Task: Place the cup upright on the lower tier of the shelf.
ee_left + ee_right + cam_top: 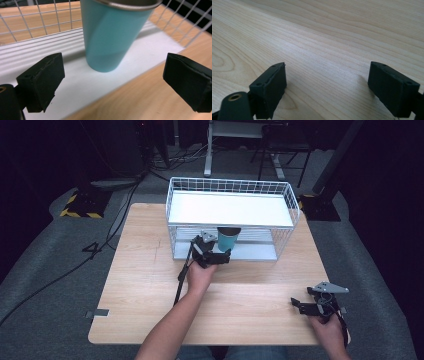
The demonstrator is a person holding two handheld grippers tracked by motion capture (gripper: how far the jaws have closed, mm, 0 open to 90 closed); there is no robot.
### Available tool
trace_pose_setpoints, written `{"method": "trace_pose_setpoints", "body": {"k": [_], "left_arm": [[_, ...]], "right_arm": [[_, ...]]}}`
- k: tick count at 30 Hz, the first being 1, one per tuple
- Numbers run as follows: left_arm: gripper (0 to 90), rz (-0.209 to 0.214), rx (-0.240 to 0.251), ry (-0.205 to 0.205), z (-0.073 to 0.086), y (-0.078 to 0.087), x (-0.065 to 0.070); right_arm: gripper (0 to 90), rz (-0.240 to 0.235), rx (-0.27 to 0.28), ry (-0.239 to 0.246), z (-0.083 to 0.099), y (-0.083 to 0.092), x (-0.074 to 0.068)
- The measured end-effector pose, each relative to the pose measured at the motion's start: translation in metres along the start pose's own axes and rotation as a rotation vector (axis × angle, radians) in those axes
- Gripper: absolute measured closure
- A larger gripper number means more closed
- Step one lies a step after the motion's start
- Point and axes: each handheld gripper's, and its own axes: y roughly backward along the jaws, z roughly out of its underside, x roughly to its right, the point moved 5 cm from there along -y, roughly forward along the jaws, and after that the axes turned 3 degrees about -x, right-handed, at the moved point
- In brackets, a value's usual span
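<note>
A teal metal cup (228,240) (110,35) stands upright on the lower white shelf (82,82) of a white wire rack (230,215), near its front edge. My left gripper (216,254) (112,82) is open just in front of the cup, its jaws wide apart and clear of the cup's sides. My right gripper (306,305) (327,87) rests low over the bare wooden table (317,37) at the front right. It is open, with nothing between its jaws.
The rack has an upper white shelf (230,207) right above the cup, leaving little headroom. Wire walls close its sides and back. A black cable (182,275) trails from the left gripper across the table (145,290). Dark floor and stands lie beyond.
</note>
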Motion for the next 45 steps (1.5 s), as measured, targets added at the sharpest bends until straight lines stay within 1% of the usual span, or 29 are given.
{"method": "trace_pose_setpoints", "body": {"k": [1,2,4,7,10,17,20,23,25,29,32,34,35,40,45], "left_arm": [[5.0,0.000,0.006,0.004,0.000,0.004,0.000],[5.3,0.005,0.003,-0.001,0.001,0.010,0.001],[5.4,0.001,0.010,-0.006,0.001,0.017,0.001],[5.6,0.001,0.018,-0.008,0.003,0.028,0.001],[5.8,-0.006,0.019,-0.025,0.005,0.041,0.000],[6.5,0.000,0.024,-0.041,0.012,0.068,-0.001],[6.6,-0.002,0.031,-0.059,0.015,0.080,-0.002],[6.6,0.007,0.036,-0.070,0.018,0.092,-0.002],[6.6,0.004,0.035,-0.088,0.020,0.101,-0.001],[6.6,0.011,0.042,-0.123,0.025,0.116,-0.001],[6.5,0.017,0.044,-0.142,0.030,0.128,-0.002],[6.5,0.026,0.040,-0.151,0.034,0.136,-0.002],[6.5,0.022,0.039,-0.151,0.036,0.139,-0.003],[6.6,0.020,-0.001,-0.192,0.050,0.153,-0.009],[6.7,0.028,-0.021,-0.184,0.067,0.163,-0.016]], "right_arm": [[15.7,-0.001,0.000,-0.001,0.000,0.000,0.000],[15.7,-0.001,0.000,-0.001,0.000,0.000,0.000],[15.7,-0.001,0.000,-0.001,0.000,0.000,0.000],[15.7,-0.001,0.000,-0.001,0.000,0.000,0.000],[15.7,-0.001,0.000,-0.001,0.000,0.000,0.000],[15.7,0.000,0.000,0.000,0.000,0.000,0.000],[15.7,-0.001,0.000,0.000,0.000,0.000,0.000],[15.7,-0.001,-0.001,0.000,0.000,0.000,0.000],[15.7,0.000,-0.001,0.000,0.000,0.000,0.000],[15.7,0.000,0.000,-0.001,0.000,0.000,0.000],[15.6,0.000,0.000,0.000,0.000,0.000,0.000],[15.6,0.000,0.000,-0.002,0.000,0.000,0.000],[15.6,0.000,-0.001,0.000,0.000,0.000,0.000],[15.7,0.000,0.000,-0.002,0.000,0.000,0.000],[15.6,0.001,0.000,-0.002,0.000,0.000,0.000]]}}
